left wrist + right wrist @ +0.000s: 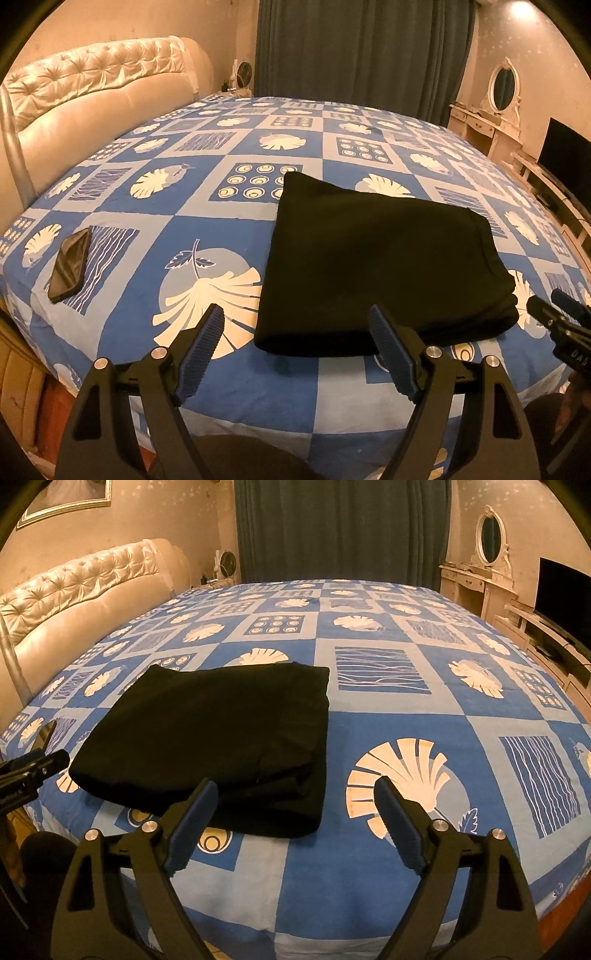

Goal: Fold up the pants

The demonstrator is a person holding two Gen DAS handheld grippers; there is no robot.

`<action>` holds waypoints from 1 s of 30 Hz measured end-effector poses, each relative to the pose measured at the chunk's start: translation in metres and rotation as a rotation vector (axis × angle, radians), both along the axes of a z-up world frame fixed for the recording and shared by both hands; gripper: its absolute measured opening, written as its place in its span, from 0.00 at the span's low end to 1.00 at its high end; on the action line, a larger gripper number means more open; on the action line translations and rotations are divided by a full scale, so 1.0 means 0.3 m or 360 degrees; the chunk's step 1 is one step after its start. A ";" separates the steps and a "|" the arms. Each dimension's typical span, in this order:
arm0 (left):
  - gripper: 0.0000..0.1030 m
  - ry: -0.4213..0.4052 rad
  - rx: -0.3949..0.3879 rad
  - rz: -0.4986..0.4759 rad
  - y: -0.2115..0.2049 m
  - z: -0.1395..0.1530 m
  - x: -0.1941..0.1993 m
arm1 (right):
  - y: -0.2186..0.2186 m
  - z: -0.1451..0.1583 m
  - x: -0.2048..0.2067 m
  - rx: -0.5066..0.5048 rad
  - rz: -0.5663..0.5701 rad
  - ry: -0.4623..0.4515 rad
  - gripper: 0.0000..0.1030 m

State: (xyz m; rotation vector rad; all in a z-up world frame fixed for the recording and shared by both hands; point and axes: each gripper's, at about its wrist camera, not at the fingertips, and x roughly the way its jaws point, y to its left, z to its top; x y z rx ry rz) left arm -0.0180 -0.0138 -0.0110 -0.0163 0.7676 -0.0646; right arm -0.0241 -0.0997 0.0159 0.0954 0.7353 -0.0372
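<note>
Black pants (373, 266) lie folded into a flat rectangle on the blue patterned bedspread (207, 236), near the bed's front edge. My left gripper (297, 325) hovers open just in front of the fold's near edge, nothing between its fingers. In the right wrist view the same folded pants (221, 734) sit left of centre. My right gripper (295, 797) is open above the pants' near right corner, holding nothing. The right gripper's tip (554, 314) shows at the left view's right edge, beside the pants.
A dark phone (70, 266) lies on the bedspread at the left. A padded headboard (96, 92) runs along the left side. Curtains (340, 528) hang behind; a dressing table with an oval mirror (487, 542) and a dark screen (565, 590) stand at the right.
</note>
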 end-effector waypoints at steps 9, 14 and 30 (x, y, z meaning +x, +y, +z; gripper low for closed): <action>0.77 0.0010 -0.0040 0.0068 0.018 0.009 0.014 | 0.015 -0.022 -0.003 0.0008 -0.0006 0.0026 0.84; 0.77 -0.0034 -0.0012 0.0058 0.014 0.022 0.012 | 0.020 -0.025 -0.008 0.0017 -0.0009 0.0031 0.84; 0.77 -0.0053 0.0011 0.0031 -0.002 0.020 0.007 | 0.008 -0.035 -0.005 0.0036 -0.0020 0.0050 0.84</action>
